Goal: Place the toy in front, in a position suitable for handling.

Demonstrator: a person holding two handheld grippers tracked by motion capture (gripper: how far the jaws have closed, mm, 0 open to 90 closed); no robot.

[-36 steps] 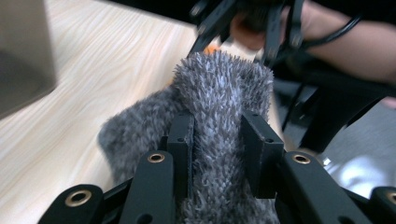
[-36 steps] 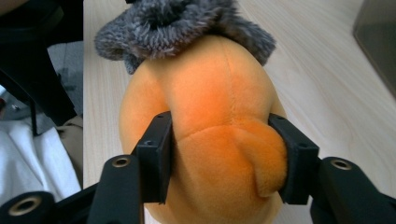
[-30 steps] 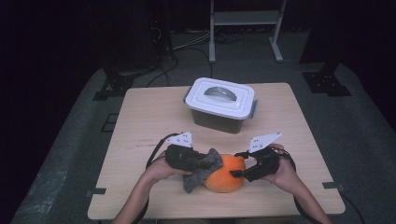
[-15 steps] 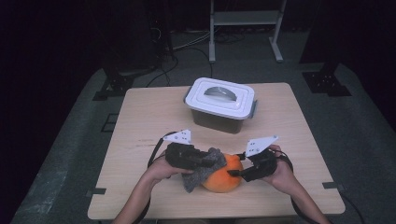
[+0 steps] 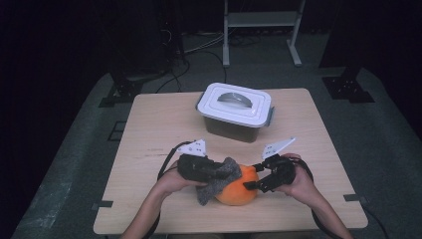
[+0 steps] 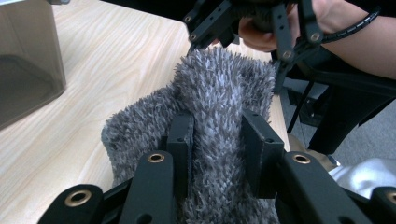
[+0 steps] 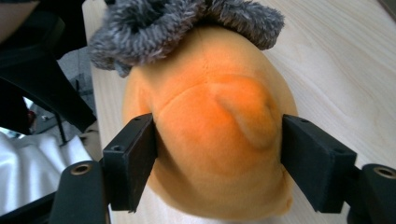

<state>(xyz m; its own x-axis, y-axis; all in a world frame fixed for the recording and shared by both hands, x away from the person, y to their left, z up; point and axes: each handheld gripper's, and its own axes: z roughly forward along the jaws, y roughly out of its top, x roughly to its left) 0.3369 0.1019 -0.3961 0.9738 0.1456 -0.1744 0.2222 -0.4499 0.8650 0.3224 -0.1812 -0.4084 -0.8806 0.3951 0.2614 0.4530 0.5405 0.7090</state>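
The left gripper (image 5: 226, 172) is clamped on a fold of the grey fuzzy cloth (image 6: 219, 98), which drapes over the near-left top of the orange plush toy (image 5: 238, 185) at the front middle of the wooden table (image 5: 159, 124). In the left gripper view the shaggy pile bulges up between both pads, a firm pinch.

The right gripper (image 5: 251, 178) straddles the toy from the other side. Its jaws have just been opening again after a brief squeeze half a second back, when they stood narrower on the plush; now, in the right gripper view, the pads sit wide against the toy's flanks (image 7: 219, 140), touching or barely pressing (the fabric shows little denting). Neither hand has shifted across the table in the high view since a second ago, and the white-lidded container (image 5: 235, 110) stands untouched farther back.

The work in hand looks like wiping the toy while steadying it. The slackened hold probably means the right gripper is resettling its grasp, so the toy could roll if the cloth drags before the pads bite again.
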